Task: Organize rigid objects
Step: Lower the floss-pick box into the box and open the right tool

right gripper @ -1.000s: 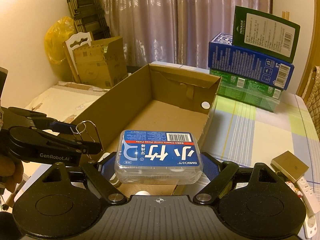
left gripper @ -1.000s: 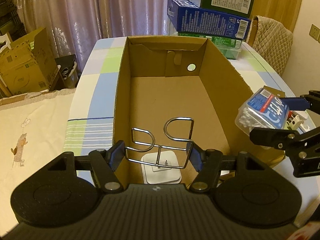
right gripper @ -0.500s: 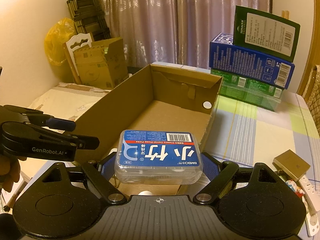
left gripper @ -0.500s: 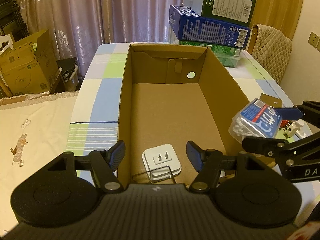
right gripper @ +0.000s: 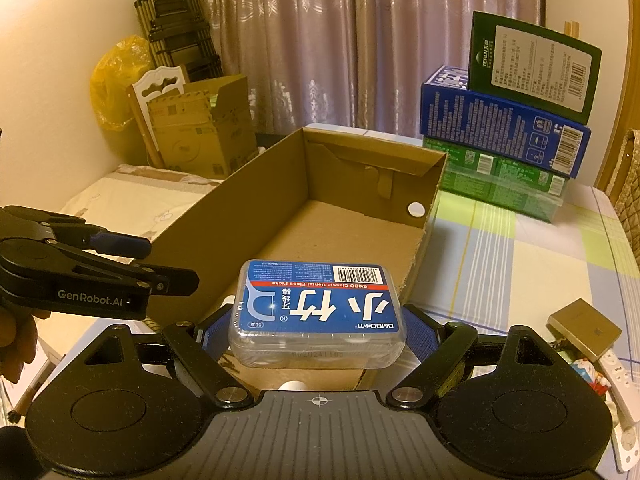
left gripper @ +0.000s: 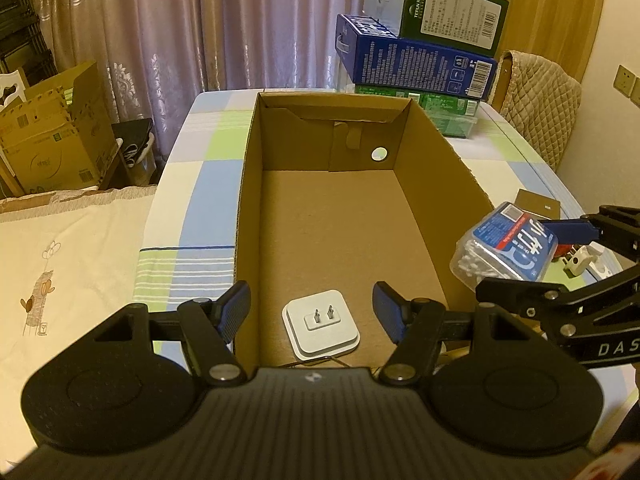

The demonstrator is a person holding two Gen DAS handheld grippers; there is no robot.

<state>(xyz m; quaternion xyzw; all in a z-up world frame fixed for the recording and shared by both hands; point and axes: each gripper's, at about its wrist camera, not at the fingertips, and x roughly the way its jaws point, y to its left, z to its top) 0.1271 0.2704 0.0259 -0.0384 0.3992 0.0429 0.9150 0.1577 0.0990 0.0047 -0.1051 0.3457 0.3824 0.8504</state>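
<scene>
Between the right hand-held gripper fingers — floss box, clamped.

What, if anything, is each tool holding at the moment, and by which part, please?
The right tool grips the clear plastic dental floss pick box with the blue label by its two short ends. The left tool is open, holding nothing.

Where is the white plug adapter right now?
In the left wrist view, the adapter lies prongs up on the floor of the cardboard box, at its near end, below the open left gripper.
</scene>
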